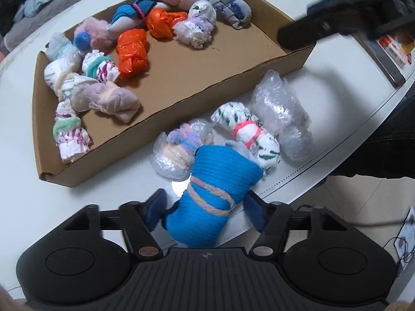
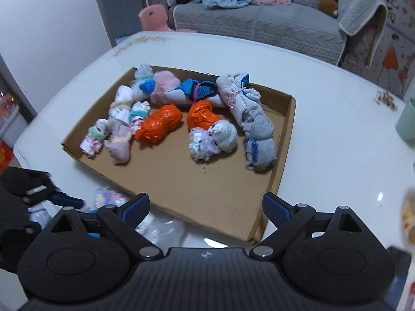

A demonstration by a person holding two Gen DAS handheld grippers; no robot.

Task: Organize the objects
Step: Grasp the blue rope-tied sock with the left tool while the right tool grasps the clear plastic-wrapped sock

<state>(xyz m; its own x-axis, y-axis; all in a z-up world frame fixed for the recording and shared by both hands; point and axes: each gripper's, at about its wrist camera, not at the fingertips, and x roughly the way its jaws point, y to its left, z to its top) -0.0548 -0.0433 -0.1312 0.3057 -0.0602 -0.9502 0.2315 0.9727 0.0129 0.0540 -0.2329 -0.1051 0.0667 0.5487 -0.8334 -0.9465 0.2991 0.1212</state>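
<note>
A blue sock roll (image 1: 215, 181) tied with a pastel braid lies on the white table, and my left gripper (image 1: 206, 207) is shut on its near end. Beside it lie a bagged pastel roll (image 1: 179, 153), a white roll with a pink band (image 1: 246, 132) and a clear plastic bundle (image 1: 282, 119). The cardboard box (image 1: 181, 77) holds several rolled socks and two orange bundles (image 1: 132, 54). My right gripper (image 2: 206, 207) hangs open and empty over the box's near edge (image 2: 207, 186); it also shows blurred as the dark right gripper (image 1: 337, 20). The left gripper (image 2: 39, 194) appears at the lower left.
The table edge (image 1: 324, 160) runs close behind the loose rolls. Printed packets (image 1: 394, 49) lie at the far right. A green cup (image 2: 407, 121) stands on the table's right side. Beyond the table are a grey sofa (image 2: 259, 20) with clothes and a pink chair (image 2: 153, 18).
</note>
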